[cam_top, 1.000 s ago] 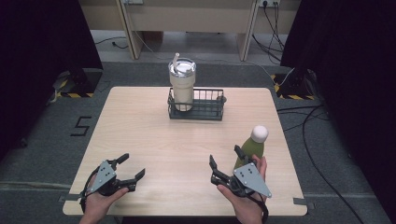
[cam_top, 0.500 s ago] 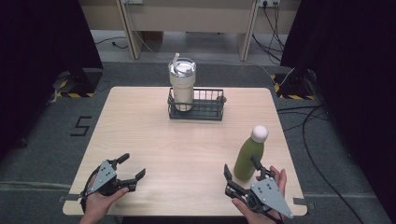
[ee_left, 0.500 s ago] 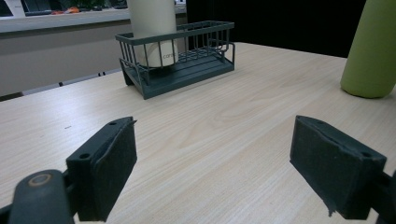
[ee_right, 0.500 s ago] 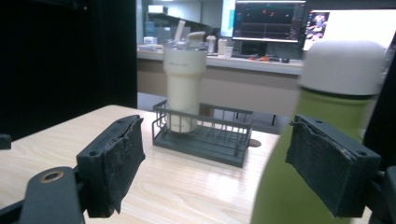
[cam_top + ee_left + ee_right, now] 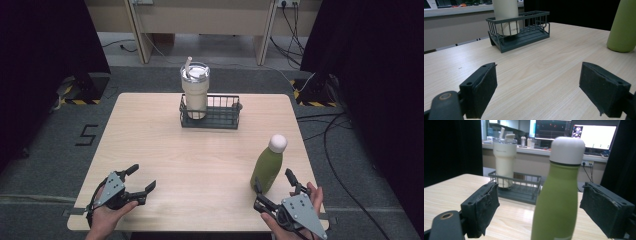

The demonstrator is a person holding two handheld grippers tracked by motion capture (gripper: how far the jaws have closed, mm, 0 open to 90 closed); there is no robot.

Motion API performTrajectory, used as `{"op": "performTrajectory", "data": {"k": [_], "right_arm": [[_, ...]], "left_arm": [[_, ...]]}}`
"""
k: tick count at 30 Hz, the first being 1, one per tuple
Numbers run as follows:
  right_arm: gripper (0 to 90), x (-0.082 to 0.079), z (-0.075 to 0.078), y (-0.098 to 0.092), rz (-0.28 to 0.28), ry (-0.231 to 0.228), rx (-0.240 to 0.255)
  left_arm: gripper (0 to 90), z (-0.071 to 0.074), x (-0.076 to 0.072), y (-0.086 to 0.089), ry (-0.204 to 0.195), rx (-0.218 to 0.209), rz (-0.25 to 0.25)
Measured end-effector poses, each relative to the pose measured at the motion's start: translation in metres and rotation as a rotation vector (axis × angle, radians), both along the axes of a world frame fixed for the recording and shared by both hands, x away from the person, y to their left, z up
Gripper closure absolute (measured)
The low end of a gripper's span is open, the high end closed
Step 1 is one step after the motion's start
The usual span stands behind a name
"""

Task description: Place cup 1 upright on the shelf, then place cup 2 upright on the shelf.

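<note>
Set upright on the bench's near right: green bottle, right tongs just spread and backed off it, left tongs spread idle.

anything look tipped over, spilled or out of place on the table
Nothing stands out. The green bottle stands upright, capped, on the table; the tumbler sits upright in the wire basket. No spills.

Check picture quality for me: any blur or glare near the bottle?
Right gripper view: bottle close and slightly soft, bright monitors behind. High view: sharp, even light, faint sheen on the table. Left gripper view: basket crisp, near fingers soft.
</note>
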State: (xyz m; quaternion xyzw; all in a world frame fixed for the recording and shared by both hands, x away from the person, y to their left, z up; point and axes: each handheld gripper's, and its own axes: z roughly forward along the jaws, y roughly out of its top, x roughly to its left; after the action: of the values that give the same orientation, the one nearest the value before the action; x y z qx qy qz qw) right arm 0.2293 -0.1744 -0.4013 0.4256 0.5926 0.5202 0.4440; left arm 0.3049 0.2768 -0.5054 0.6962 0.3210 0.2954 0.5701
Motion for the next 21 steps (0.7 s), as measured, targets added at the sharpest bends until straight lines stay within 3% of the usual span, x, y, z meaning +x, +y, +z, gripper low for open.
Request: {"op": "performTrajectory", "data": {"k": [14, 21], "right_arm": [[11.7, 0.007, -0.001, -0.022, -0.046, 0.032, 0.002], [11.6, 0.006, -0.002, -0.022, -0.044, 0.042, 0.000]], "left_arm": [[14.1, -0.001, 0.006, -0.008, 0.019, -0.015, 0.000], [14.1, -0.001, 0.003, -0.004, 0.013, -0.017, 0.004]]}}
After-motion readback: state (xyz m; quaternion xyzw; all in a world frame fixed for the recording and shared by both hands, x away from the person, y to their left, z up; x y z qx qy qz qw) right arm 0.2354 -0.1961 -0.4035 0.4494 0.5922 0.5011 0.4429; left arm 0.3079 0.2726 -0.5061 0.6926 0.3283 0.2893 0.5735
